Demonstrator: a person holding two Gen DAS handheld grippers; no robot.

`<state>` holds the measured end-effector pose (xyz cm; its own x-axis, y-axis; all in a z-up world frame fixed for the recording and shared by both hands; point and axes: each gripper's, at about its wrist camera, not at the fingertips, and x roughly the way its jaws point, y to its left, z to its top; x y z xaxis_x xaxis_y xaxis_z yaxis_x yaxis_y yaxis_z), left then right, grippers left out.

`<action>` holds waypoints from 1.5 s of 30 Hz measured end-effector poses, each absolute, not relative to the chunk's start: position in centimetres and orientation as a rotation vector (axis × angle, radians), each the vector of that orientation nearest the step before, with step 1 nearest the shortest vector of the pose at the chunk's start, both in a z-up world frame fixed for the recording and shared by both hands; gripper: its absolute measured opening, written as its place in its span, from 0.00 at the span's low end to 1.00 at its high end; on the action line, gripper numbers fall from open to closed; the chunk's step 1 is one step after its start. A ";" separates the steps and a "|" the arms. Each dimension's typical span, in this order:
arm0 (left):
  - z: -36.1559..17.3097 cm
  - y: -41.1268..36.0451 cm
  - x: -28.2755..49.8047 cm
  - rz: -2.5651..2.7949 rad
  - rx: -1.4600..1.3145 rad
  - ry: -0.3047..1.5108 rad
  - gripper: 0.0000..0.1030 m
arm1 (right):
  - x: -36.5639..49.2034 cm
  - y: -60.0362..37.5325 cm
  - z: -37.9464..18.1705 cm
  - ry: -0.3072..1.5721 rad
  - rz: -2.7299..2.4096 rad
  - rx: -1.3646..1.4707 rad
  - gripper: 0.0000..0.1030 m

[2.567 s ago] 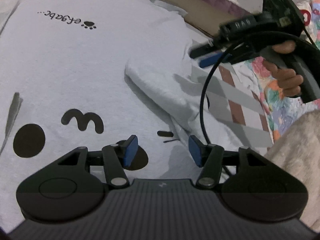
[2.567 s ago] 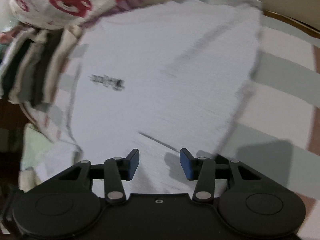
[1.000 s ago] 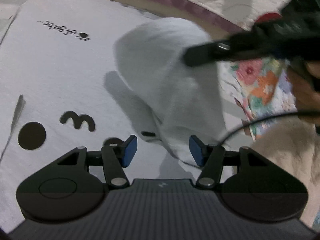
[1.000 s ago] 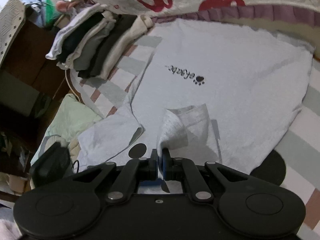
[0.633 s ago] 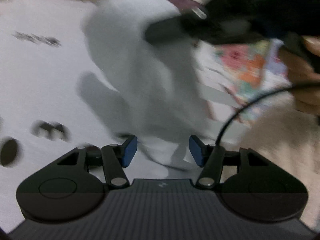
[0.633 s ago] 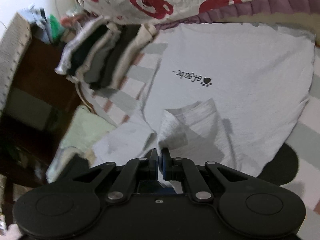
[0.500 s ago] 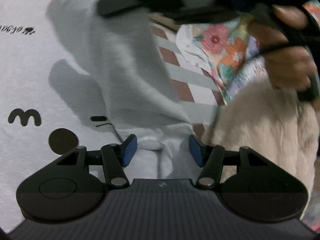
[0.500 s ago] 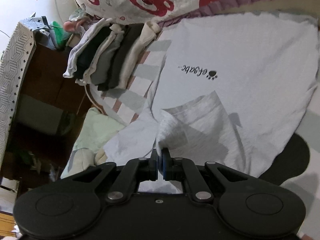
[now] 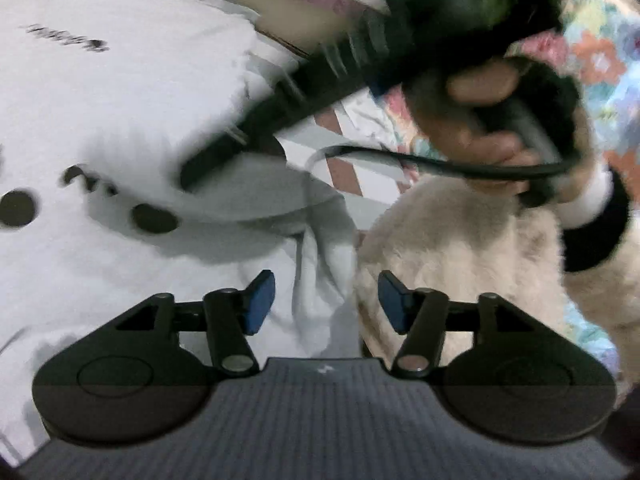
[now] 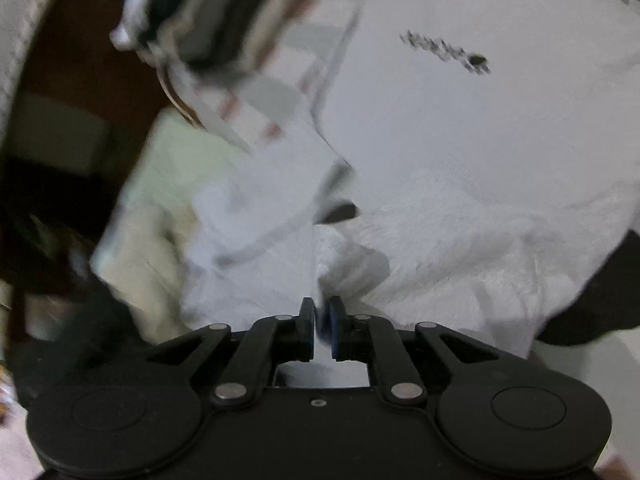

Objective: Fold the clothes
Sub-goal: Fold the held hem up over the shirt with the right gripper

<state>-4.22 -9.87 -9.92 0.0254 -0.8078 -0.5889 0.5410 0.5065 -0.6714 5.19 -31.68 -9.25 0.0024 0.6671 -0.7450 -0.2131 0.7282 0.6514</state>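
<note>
A white T-shirt [image 9: 120,92] with black print and a cartoon face lies spread on a striped bed; it also shows in the right wrist view [image 10: 460,132]. My right gripper [image 10: 323,322] is shut on the shirt's sleeve [image 10: 344,256] and holds it folded over the shirt body. In the left wrist view that gripper [image 9: 188,174] reaches in low from the upper right, with the sleeve [image 9: 248,184] under its tip. My left gripper [image 9: 326,296] is open and empty, with bunched white fabric [image 9: 324,276] between its fingers.
A stack of folded clothes [image 10: 208,20] lies at the far left of the bed. A pale green cloth [image 10: 172,168] lies beside the shirt. The person's fluffy cream sleeve [image 9: 480,260] and a floral quilt [image 9: 592,52] fill the right of the left wrist view.
My right gripper has carried the sleeve across and down onto the shirt body. My left gripper has shifted toward the shirt's right edge, staying open.
</note>
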 end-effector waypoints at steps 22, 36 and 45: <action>-12.4 -13.2 3.7 -1.049 0.128 0.994 0.63 | 0.3 -35.0 -10.2 1.518 0.556 -0.045 0.20; -14.6 -10.6 2.0 -1.086 0.092 1.102 0.24 | -8.7 -30.7 -4.8 1.175 0.543 -0.542 0.09; -11.1 -4.3 4.3 -0.673 0.091 1.041 0.44 | -8.4 -32.1 -4.6 1.246 0.554 -0.408 0.10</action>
